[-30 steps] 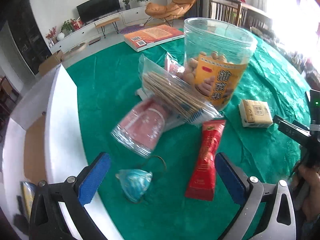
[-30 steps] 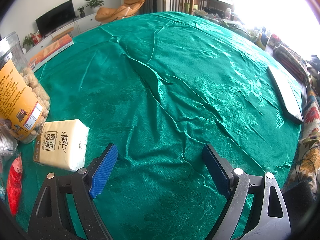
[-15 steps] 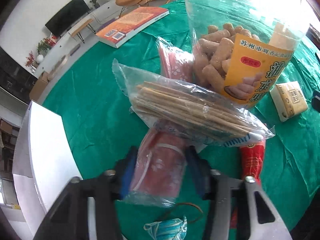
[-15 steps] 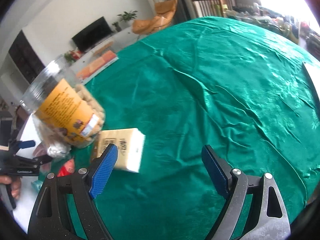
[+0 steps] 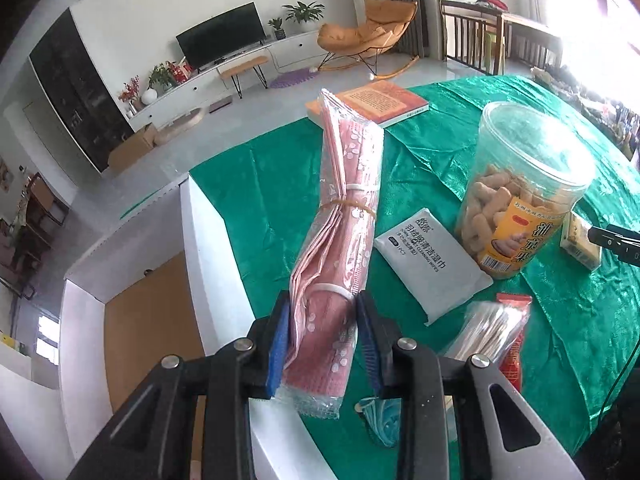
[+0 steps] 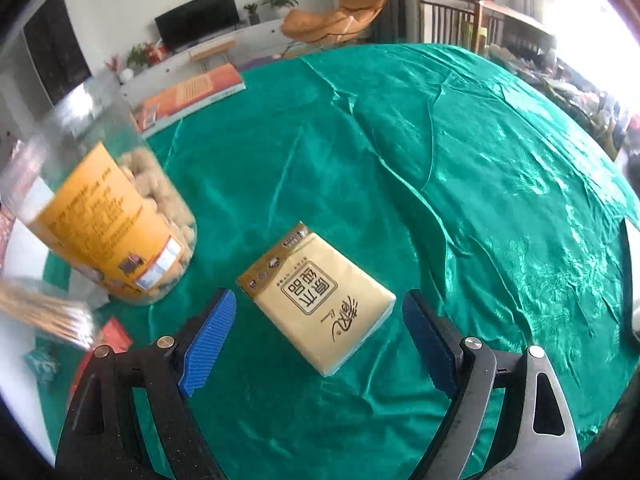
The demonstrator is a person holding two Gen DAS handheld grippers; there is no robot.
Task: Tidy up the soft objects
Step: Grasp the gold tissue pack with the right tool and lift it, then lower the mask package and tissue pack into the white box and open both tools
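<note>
Left gripper (image 5: 322, 338) around pink packet (image 5: 340, 240)

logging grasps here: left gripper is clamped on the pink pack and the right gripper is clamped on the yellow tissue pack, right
Not quite. The left gripper is clamped on the pink pack, but the right gripper is open: in the right wrist view the yellow tissue pack lies on the green cloth between its spread fingers, untouched.
</note>
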